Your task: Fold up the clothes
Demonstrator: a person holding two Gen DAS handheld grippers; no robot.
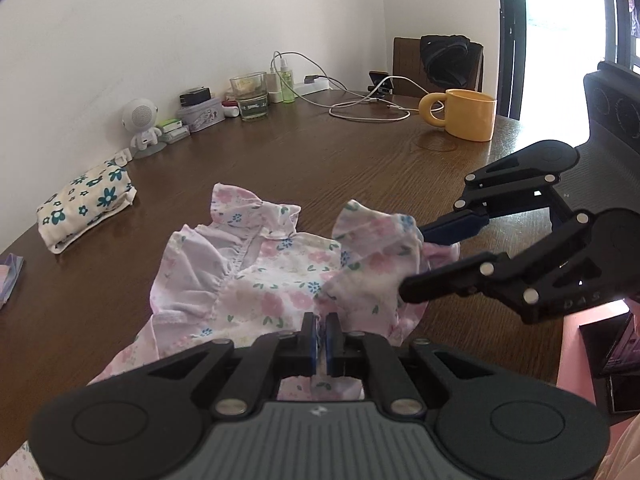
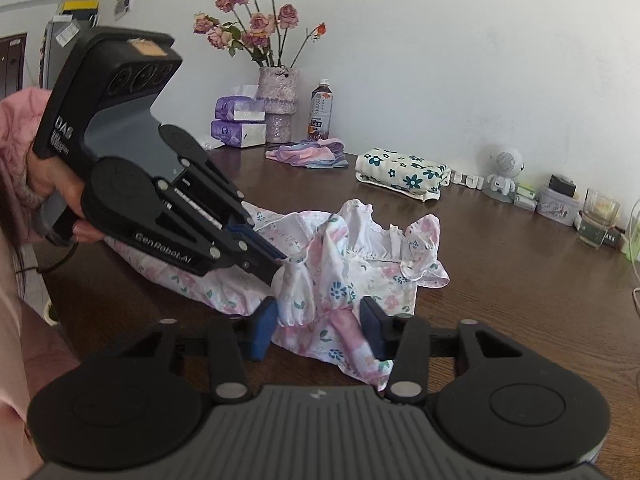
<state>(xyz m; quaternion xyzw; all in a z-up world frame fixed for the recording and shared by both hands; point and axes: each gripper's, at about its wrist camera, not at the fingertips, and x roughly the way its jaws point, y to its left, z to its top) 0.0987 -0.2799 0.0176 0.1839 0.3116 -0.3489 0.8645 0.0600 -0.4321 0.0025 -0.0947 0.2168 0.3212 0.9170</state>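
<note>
A person's hand [image 2: 60, 196] in a pink sleeve is angling the left gripper [image 2: 280, 266], lettered "GenRobot.AI" and "DAS", downward, its jaws clamped tight on a pinch of the floral garment [image 2: 360, 264] lying crumpled on the wooden table [image 1: 320, 152]. The right gripper [image 2: 318, 330] is reaching in low, its blue pads partly apart and straddling a bunched fold; whether they are pressing it cannot be told.

Bare table [image 1: 280, 152] ahead; mug [image 1: 468, 114] right, clutter w/ wall.
</note>
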